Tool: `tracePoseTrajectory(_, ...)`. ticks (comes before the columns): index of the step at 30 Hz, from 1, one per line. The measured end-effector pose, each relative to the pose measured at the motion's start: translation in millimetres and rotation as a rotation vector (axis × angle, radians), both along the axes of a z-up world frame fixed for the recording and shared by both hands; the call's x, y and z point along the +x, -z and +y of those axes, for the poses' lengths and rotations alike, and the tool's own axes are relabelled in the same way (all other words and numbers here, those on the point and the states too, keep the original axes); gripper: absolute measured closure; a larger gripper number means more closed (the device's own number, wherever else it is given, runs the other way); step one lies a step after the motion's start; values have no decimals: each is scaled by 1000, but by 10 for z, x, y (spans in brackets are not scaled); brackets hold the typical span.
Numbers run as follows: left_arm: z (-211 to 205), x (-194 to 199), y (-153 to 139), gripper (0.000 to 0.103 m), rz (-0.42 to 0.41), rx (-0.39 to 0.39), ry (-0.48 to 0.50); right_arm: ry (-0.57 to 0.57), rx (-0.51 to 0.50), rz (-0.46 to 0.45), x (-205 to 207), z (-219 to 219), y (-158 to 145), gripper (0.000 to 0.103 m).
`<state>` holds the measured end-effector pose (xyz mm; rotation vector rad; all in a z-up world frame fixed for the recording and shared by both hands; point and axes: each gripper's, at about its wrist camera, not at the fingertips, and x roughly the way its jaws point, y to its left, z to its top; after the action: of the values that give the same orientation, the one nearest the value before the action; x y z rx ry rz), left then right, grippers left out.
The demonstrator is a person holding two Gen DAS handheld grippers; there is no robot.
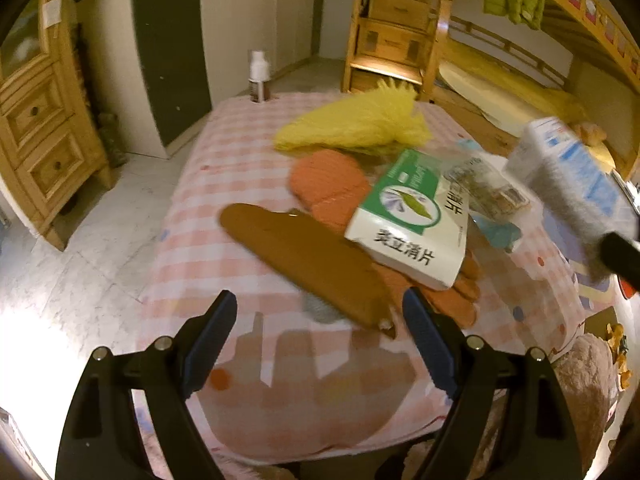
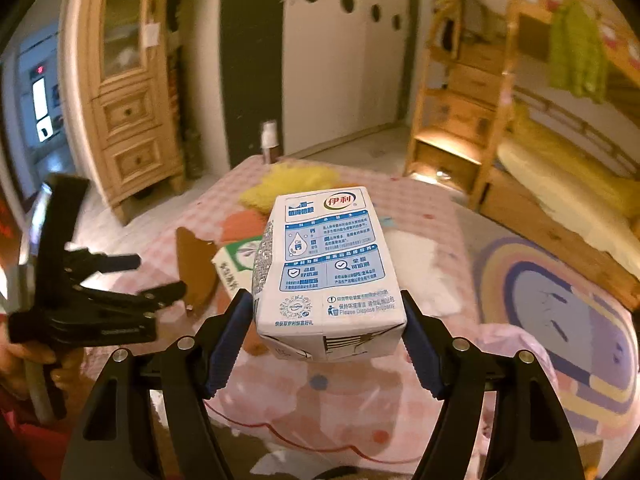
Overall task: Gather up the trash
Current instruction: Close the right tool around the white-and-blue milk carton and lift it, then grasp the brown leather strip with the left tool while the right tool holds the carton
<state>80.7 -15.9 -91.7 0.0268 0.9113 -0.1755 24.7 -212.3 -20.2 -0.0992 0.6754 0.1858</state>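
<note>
1. The right gripper has its blue pads clamped on the two sides of a white and blue milk carton, lifted clear above the pink checked tablecloth. The carton's near end sits between the fingers and its far end points away over the table.
2. From the left wrist view the same milk carton shows blurred at the far right, up in the air, with a black finger tip beneath it.
3. The left gripper hangs over the near part of the table with its jaws spread wide and nothing between the pads.
4. Just beyond its fingers lies a flat brown cardboard piece, stretched from the left toward the near right.
5. A green and white medicine box rests partly on the cardboard piece and on an orange knitted item.
6. Farther back is a yellow fluffy bundle, and at the far edge of the table a white spray bottle stands upright.
7. To the right of the medicine box lie crumpled clear wrappers and a teal scrap.
8. In the right wrist view the left gripper shows at the left, held in a hand.
</note>
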Motion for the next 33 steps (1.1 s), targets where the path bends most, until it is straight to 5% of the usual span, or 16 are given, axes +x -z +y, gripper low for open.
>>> tracePoseTrajectory(6,-166,204,194,30,54,70,2,33,15,-3,-96,-83,-36,31)
tracePoseTrajectory(11,-81,229,233,72,76,68,16,35,28,-9,-156,-109,-37,31)
tracePoseTrajectory(14,66,144,186,82,61,26,55,32,34,-9,-185,-120,-34,31)
tracePoseTrajectory(19,267,9,217,82,56,19,129,18,46,7,-177,-106,12,31)
tracePoseTrajectory(21,313,-30,226,69,53,35,127,13,47,13,-172,-92,25,30)
tracePoseTrajectory(23,395,-50,212,44,38,46,98,10,51,15,-169,-83,25,30)
tracePoseTrajectory(29,575,102,126,45,71,-100,13,11,52,15,-159,-87,11,30)
tracePoseTrajectory(33,497,281,168,61,102,-99,6,16,51,19,-151,-85,9,30)
